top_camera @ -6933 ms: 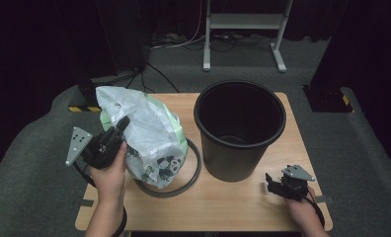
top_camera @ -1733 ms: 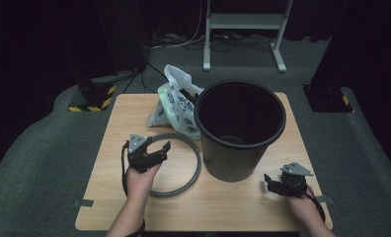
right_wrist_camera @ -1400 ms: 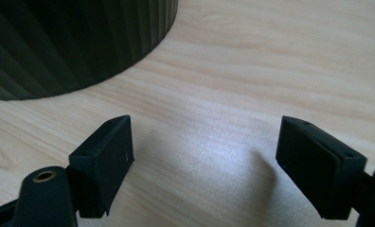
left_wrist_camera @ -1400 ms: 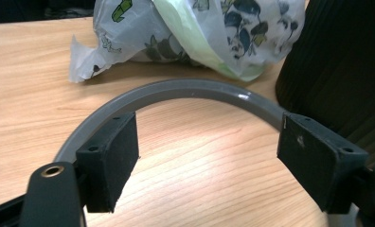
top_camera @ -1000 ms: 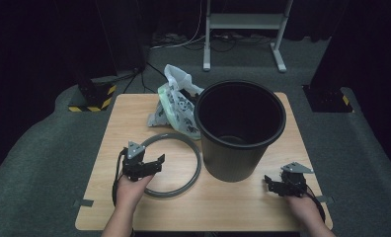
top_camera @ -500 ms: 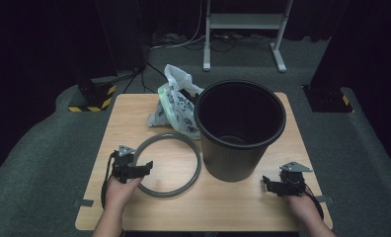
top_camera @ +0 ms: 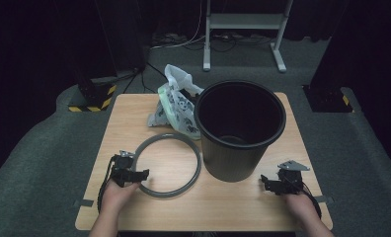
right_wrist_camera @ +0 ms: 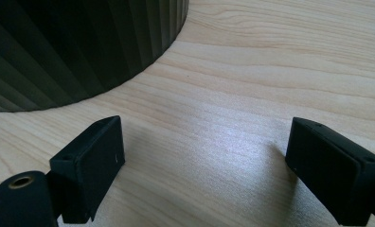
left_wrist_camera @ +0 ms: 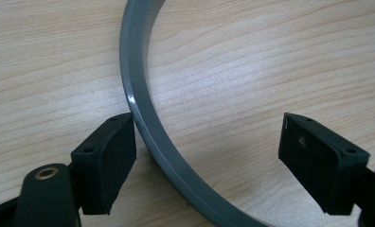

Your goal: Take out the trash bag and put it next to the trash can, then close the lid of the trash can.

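A grey ring [top_camera: 169, 165] lies flat on the wooden table [top_camera: 233, 212], left of a black bin [top_camera: 240, 128]. My left gripper [top_camera: 136, 175] sits low at the ring's near-left rim. In the left gripper view the ring [left_wrist_camera: 138, 94] runs between the open jaws of the left gripper [left_wrist_camera: 209, 142], close against the left one and far from the right one. My right gripper [top_camera: 268, 184] rests on the table by the bin's near-right side. Its jaws have just been opening and the right gripper [right_wrist_camera: 204, 146] stands open with only bare wood between them, the bin's ribbed wall [right_wrist_camera: 81, 47] ahead.
A white and green plastic bag [top_camera: 176, 106] lies at the back of the table against the bin's left side. A white stand [top_camera: 243, 22] and cables are on the floor behind. Dark carpet surrounds the table.
My left gripper has come down and toward the near-left part of the ring, so the rim now lies between its jaws. The right hand has stayed put.
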### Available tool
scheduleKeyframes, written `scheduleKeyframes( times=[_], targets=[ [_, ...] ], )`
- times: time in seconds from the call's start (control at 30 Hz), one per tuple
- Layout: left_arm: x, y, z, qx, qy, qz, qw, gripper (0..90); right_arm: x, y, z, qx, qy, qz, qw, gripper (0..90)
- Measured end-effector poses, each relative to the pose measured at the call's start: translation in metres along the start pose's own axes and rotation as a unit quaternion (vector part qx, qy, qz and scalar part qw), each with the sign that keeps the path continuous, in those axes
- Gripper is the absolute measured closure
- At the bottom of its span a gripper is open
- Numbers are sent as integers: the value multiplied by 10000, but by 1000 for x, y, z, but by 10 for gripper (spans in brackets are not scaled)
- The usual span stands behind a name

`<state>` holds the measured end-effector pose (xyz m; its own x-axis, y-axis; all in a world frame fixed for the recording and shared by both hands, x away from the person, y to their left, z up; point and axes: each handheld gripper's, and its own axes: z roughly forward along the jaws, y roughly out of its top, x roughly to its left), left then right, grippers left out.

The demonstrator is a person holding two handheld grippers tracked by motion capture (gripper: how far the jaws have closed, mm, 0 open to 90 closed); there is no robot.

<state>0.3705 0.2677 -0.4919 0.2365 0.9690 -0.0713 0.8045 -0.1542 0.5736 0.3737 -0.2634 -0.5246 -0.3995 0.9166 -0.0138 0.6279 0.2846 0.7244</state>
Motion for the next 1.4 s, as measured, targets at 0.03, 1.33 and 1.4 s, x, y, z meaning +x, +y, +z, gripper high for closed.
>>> scheduleKeyframes(
  times=[0.03, 1.33, 1.4],
  targets=[
    [0, 1, 1, 16, -6, -35, 10000, 199, 1, 0, 0, 2, 8, 20, 10000, 122],
    [9, 17, 13, 931, 407, -494, 9936, 429, 2, 1, 1, 13, 217, -204, 9996, 115],
    [7, 20, 14, 1020, 437, -461, 9928, 428, 2, 1, 1, 14, 224, -213, 9995, 114]
  ],
)
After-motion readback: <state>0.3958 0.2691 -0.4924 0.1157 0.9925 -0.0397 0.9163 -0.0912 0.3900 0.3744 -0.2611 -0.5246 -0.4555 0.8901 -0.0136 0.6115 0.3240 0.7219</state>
